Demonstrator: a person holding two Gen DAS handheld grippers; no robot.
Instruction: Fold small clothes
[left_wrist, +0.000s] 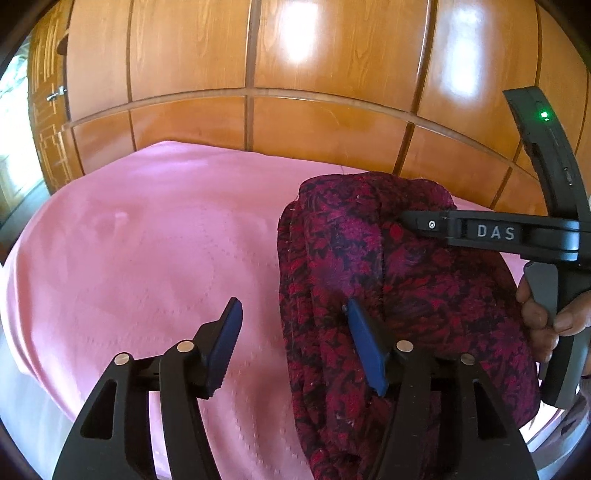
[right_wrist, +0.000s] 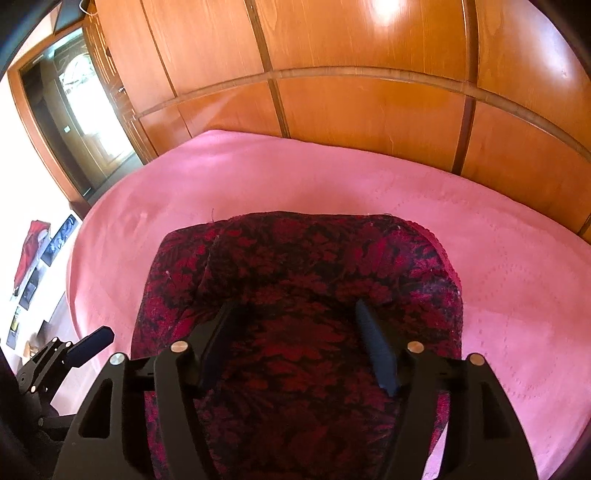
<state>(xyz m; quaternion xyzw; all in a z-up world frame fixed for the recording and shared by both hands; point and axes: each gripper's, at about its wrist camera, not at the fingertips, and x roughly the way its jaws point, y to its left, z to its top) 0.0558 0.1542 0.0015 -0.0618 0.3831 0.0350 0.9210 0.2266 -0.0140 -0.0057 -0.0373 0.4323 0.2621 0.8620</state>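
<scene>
A folded dark red floral garment lies on the pink bedspread. My left gripper is open, its right fingertip over the garment's left edge and its left one over the bedspread. My right gripper is open and empty, hovering directly over the garment. In the left wrist view the right gripper's body reaches across the garment from the right. In the right wrist view the left gripper's fingertip shows at the lower left.
A glossy wooden panelled wall stands right behind the bed. A doorway opens at the far left. The bedspread extends to the left and right of the garment.
</scene>
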